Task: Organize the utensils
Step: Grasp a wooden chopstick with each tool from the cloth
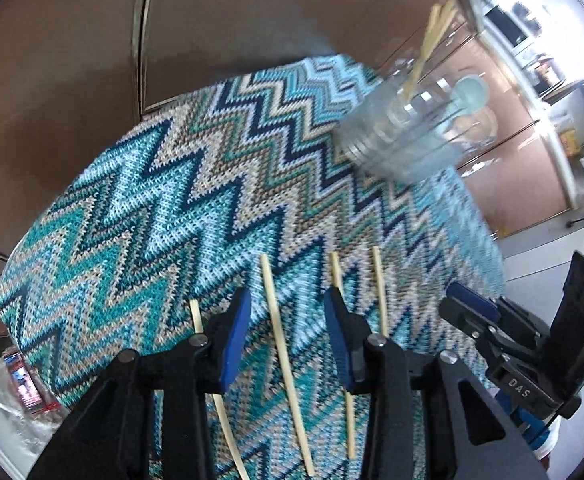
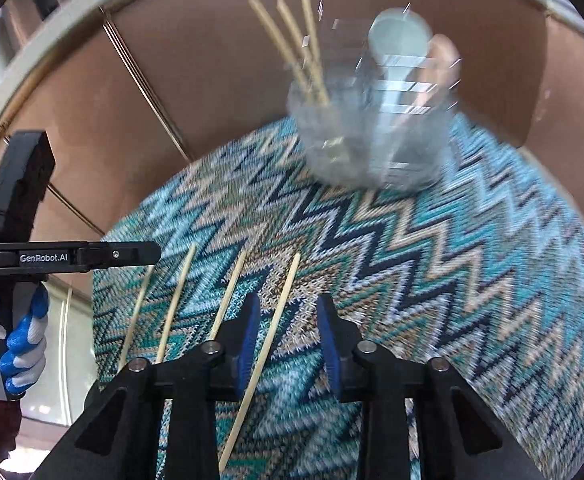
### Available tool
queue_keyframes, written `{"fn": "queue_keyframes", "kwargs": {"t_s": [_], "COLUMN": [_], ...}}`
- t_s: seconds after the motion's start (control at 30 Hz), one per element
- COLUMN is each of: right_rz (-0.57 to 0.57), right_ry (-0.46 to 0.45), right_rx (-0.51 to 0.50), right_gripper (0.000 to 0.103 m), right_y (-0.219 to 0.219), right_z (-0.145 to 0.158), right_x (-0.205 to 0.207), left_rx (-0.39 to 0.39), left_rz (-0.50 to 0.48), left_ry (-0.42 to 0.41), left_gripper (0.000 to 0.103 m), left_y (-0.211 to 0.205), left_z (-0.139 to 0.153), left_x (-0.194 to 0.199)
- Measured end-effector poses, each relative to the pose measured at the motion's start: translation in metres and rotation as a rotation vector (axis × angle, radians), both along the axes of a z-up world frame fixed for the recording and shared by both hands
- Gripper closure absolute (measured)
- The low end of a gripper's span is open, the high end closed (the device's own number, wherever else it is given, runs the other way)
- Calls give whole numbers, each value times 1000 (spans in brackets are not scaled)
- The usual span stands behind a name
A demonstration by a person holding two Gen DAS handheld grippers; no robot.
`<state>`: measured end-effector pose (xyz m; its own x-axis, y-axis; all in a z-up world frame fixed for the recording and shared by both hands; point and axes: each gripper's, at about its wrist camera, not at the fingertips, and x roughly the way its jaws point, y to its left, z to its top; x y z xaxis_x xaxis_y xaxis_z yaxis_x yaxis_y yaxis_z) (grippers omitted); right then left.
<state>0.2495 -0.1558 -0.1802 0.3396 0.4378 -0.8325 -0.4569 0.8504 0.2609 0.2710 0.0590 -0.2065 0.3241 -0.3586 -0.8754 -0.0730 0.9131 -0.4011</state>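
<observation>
Several wooden chopsticks lie side by side on a zigzag-patterned cloth (image 1: 171, 208). My left gripper (image 1: 287, 320) is open just above them, one chopstick (image 1: 283, 356) lying between its fingers. My right gripper (image 2: 285, 330) is open too, with a chopstick (image 2: 265, 350) passing between its fingers on the cloth (image 2: 452, 280). A clear glass jar (image 1: 404, 136) stands at the far side, blurred, holding three chopsticks (image 1: 432, 44) and pale spoons (image 1: 470, 94). The right view shows the jar (image 2: 372, 136) with its chopsticks (image 2: 296, 40) too.
The cloth covers a round table top against brown cabinet panels (image 1: 231, 20). The right gripper body (image 1: 532, 344) shows at the left view's right edge. The left gripper (image 2: 71, 258), held by a blue-and-white gloved hand (image 2: 19, 340), shows at the right view's left edge.
</observation>
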Motion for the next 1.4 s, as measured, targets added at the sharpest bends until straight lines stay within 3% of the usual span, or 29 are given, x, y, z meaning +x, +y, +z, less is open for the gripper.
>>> {"fn": "queue_keyframes", "kwargs": {"t_s": [0.37,0.67,0.83,1.1,1.4], "right_rz": [78,85,59,62,72], "right_ry": [164,193,207,160,17], "right_rx": [-118,-181,-141,-68,-48], "right_gripper": [89,92,96,97,97], "right_y": [40,53,52,37,23], "right_z": [-42,-53,-52,-20,32], "right_x": [55,62,62,33,-16], "left_rx": [13,107,100,56,58], "left_rz": [-17,-37,-9,10,1], "left_ry": [147,179,173,75,-111], "left_gripper": [82,94,97,98,98], "left_y": [-7,-26,-28,-16,-16], "left_z": [-31,-43,-44,-16,35], "left_x": [31,40,38,17,-25]}}
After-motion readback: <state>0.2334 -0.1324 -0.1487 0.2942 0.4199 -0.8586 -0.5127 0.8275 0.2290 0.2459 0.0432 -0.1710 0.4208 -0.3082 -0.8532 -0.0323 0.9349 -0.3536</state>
